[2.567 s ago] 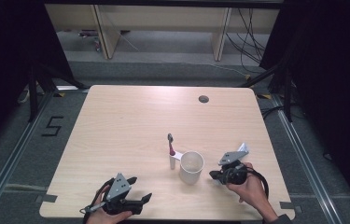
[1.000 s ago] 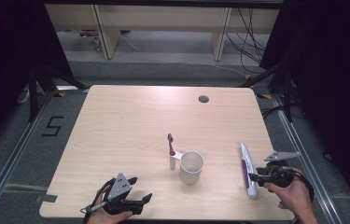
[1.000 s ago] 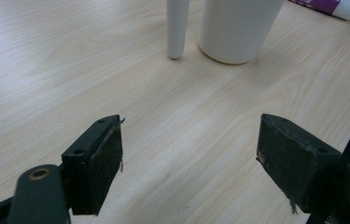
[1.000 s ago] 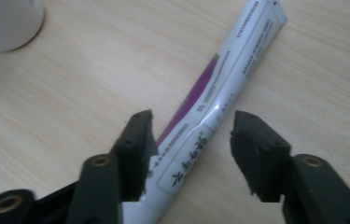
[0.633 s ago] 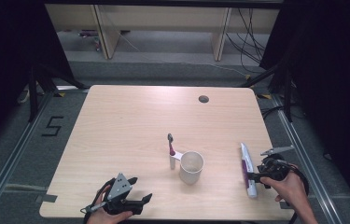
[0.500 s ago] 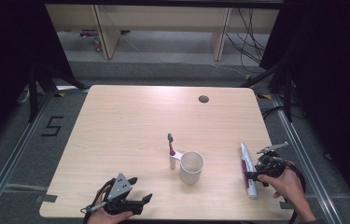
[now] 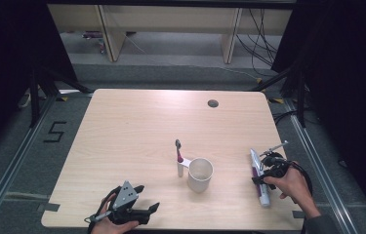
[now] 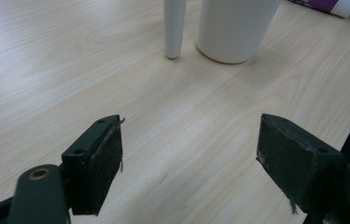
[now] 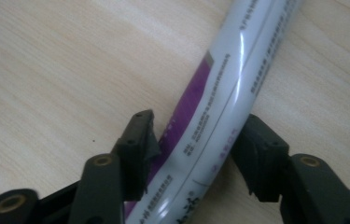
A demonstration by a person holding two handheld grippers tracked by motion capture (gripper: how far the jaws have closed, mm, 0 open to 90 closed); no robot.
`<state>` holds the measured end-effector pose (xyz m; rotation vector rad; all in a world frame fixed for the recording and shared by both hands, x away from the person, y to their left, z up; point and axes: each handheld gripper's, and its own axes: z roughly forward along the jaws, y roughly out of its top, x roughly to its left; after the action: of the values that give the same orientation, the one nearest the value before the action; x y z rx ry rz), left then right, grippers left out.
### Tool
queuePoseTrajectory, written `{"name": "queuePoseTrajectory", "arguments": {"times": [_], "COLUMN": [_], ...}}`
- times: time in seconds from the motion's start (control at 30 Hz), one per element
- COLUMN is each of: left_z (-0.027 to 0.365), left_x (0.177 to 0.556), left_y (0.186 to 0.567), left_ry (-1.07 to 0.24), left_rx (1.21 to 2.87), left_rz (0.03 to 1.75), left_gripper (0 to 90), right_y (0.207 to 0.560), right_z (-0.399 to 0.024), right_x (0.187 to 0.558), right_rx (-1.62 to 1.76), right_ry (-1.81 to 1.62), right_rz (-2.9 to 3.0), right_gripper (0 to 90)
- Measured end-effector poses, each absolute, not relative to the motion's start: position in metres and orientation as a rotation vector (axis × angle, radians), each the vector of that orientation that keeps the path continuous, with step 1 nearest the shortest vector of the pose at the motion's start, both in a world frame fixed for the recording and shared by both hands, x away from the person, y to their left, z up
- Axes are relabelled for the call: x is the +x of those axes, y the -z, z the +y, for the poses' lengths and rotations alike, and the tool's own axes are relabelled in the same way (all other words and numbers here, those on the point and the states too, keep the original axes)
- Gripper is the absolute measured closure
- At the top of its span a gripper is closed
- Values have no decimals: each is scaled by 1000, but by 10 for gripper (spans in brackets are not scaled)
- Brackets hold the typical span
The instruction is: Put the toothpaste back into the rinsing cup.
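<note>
A: Biggest first: pale wooden table [image 7: 122, 126], a small round dark grommet [image 7: 213, 103] near its far edge. Any writing around it?

B: A "5" [image 7: 56, 131] taped on the grey floor to the table's left. Nothing legible on the tabletop itself.

A: Then the left gripper [image 7: 144, 212]?

B: Low at the near edge, held in a hand. Jaws spread wide over bare wood, nothing between them.

A: And the right gripper [image 7: 263, 173]?

B: At the right edge, straddling the tube [image 9: 219, 107]. Jaws just now closing in, one pad at each side of the tube. Pressing or merely touching: impossible to tell.

A: Next down in size?

B: White cup [image 7: 200, 174], upright near the middle, no print visible. Just beside it on the left, a white-handled brush [image 7: 179, 158] standing on end.

A: Tube's place and labelling?

B: Flat on the table, well right of the cup, lengthwise toward the far edge. White, with a purple band along one side. Lines of tiny print along the body, too small and blurred to read; no brand name made out.
</note>
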<state>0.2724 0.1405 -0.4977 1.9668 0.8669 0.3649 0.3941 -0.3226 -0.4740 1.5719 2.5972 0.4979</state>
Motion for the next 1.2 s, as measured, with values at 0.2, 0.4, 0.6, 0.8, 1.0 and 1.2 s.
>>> {"name": "queuePoseTrajectory", "arguments": {"times": [0.2,0.4,0.6,0.8,1.0,1.2], "left_z": [140,140,139,139,139,139], "left_x": [273,273,272,272,272,272], "left_y": [498,498,498,499,499,499], "left_ry": [-360,-360,-358,-358,-354,-354], "left_rx": [1961,1964,1961,1969,1970,1972], "left_rz": [869,865,865,857,859,858], "left_gripper": [219,220,221,221,222,223], "right_y": [473,470,468,470,471,472], "right_z": [-321,-314,-308,-303,-295,-292], "right_x": [399,402,406,410,411,413], "right_rx": [1432,1372,1349,1279,1238,1186], "right_ry": [-442,-326,-238,-206,-122,-64], "right_rz": [2697,2764,2798,2853,2881,2879], "right_gripper": [620,632,649,704,752,756]}}
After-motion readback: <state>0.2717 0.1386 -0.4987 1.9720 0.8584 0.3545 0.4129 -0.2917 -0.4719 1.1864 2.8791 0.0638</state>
